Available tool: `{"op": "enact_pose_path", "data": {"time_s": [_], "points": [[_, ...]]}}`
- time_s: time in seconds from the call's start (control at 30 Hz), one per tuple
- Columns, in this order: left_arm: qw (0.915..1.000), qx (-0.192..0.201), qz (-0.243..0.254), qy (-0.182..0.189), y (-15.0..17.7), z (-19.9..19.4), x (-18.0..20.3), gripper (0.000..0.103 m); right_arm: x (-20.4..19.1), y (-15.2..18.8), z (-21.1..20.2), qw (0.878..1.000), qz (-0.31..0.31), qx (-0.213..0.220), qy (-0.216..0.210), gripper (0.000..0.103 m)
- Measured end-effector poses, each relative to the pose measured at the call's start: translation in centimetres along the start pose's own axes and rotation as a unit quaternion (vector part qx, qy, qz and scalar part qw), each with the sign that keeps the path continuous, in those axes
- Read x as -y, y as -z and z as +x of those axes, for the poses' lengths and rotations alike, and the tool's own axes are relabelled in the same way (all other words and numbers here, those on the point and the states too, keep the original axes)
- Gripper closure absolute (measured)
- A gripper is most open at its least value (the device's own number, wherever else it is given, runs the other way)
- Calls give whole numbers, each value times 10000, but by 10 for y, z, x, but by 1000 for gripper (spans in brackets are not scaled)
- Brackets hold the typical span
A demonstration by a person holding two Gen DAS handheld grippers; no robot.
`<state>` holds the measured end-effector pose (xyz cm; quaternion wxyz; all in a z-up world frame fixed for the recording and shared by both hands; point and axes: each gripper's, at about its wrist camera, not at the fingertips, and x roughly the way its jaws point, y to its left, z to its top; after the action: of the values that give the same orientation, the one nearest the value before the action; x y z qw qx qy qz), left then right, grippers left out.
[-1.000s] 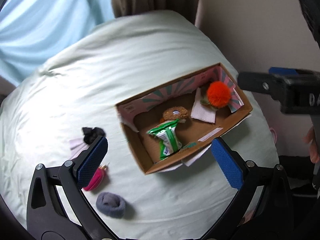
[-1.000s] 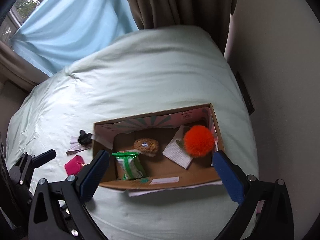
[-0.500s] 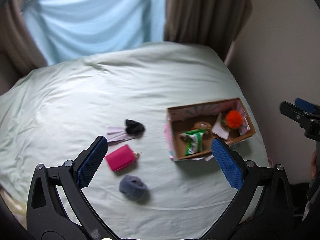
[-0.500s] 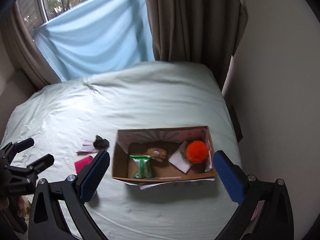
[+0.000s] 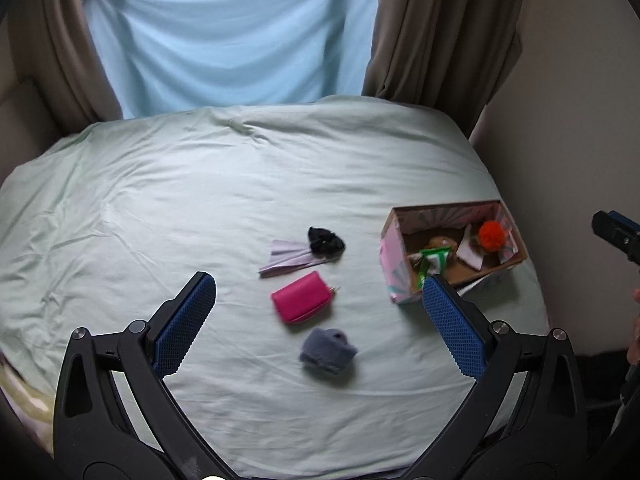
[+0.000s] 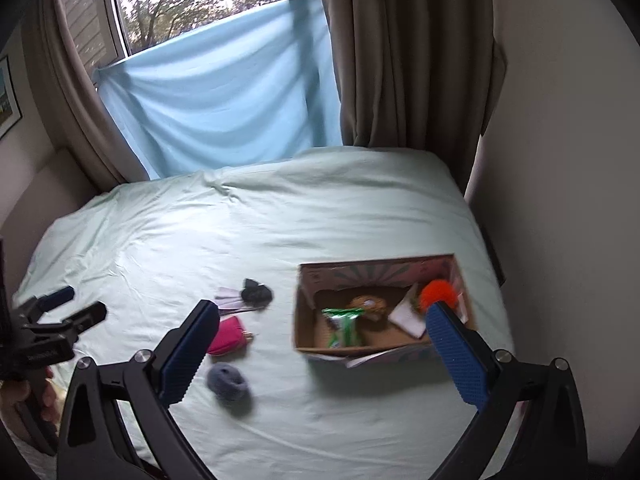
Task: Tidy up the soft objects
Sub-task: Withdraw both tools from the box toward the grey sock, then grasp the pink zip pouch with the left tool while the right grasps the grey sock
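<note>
A cardboard box sits at the right of the pale green bed. It holds an orange pom-pom, a green packet, a brown plush and a white cloth. Loose on the sheet lie a pink pouch, a grey-blue sock ball and a black scrunchie on pale paper. My left gripper is open and empty, high above these. My right gripper is open and empty, high above the box's left side.
The bed meets a wall on the right and a window with brown curtains and a blue sheet behind. The other gripper shows at the frame edge in each view.
Both grippers have pulled up and back from the box, so it looks much smaller. The left one has also swung left over the loose items. Both stayed open.
</note>
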<state>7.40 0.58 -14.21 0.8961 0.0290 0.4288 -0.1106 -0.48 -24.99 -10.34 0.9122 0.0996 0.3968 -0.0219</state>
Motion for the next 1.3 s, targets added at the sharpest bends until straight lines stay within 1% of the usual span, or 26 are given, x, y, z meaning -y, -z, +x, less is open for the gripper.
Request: {"op": "enact_pose_path", "data": {"time_s": [0.17, 0.3, 0.47, 0.57, 0.73, 0.9, 0.97, 1.17, 1.3], "points": [[9997, -3, 207, 132, 4, -2, -29, 0, -39, 15, -5, 9999, 153, -66, 20, 0], [9983, -96, 474, 310, 2, 5, -47, 0, -66, 25, -3, 9995, 314, -76, 75, 0], [9943, -282, 895, 508, 0, 26, -61, 0, -95, 43, 10, 9979, 607, -166, 140, 0], [9906, -389, 1153, 627, 0, 42, -66, 0, -105, 55, 20, 9964, 823, -147, 102, 0], [9823, -587, 1551, 867, 1, 78, -67, 0, -120, 77, 50, 9934, 1091, -358, 76, 0], [9732, -776, 1861, 1108, 8, 122, -62, 0, -130, 110, 100, 9868, 1386, -831, 138, 0], [9691, -840, 2002, 1174, 13, 141, -59, 0, -131, 124, 119, 9841, 1488, -957, 136, 0], [9551, -1141, 2394, 1318, 32, 206, -49, 0, -131, 166, 182, 9746, 1830, -1282, 150, 0], [9433, -1390, 2657, 1422, 47, 250, -36, 1, -131, 186, 214, 9686, 2054, -1393, 128, 0]]}}
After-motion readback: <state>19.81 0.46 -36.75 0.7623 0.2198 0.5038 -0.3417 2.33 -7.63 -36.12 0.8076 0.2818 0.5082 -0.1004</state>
